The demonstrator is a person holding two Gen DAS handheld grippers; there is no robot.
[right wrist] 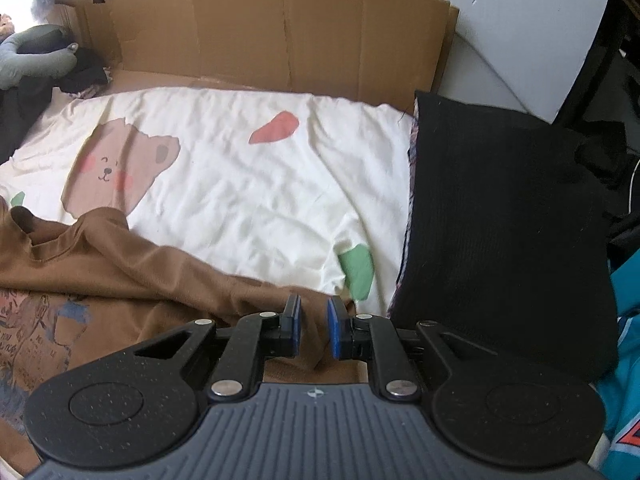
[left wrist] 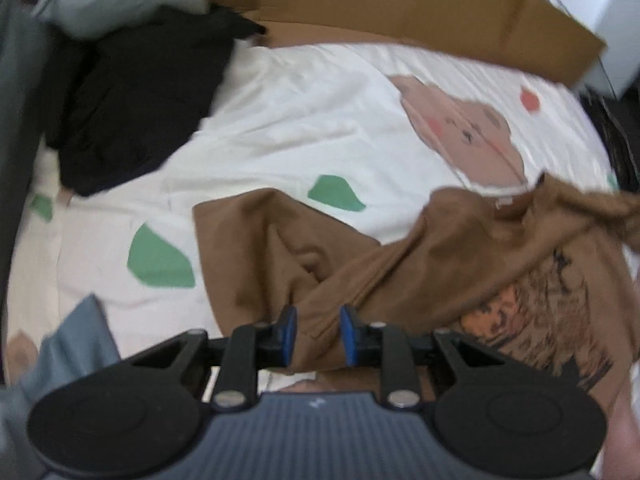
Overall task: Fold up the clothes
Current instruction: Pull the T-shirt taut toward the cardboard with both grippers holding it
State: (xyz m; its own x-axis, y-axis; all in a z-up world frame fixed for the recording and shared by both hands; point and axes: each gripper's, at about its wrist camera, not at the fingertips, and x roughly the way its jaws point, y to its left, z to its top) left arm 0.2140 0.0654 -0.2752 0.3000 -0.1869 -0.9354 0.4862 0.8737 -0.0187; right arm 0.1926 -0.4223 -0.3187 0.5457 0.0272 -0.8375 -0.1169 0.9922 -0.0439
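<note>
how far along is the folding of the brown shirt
Done: a black garment already lies folded flat on the bed's right side. In hand: both the left gripper and right gripper pinch the brown t-shirt, print up, bunched. Left: spreading and folding it, plus the dark pile.

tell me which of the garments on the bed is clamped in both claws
The brown printed t-shirt: its fabric is bunched between the left claw and the right claw. The black garment lies untouched beside it.
</note>
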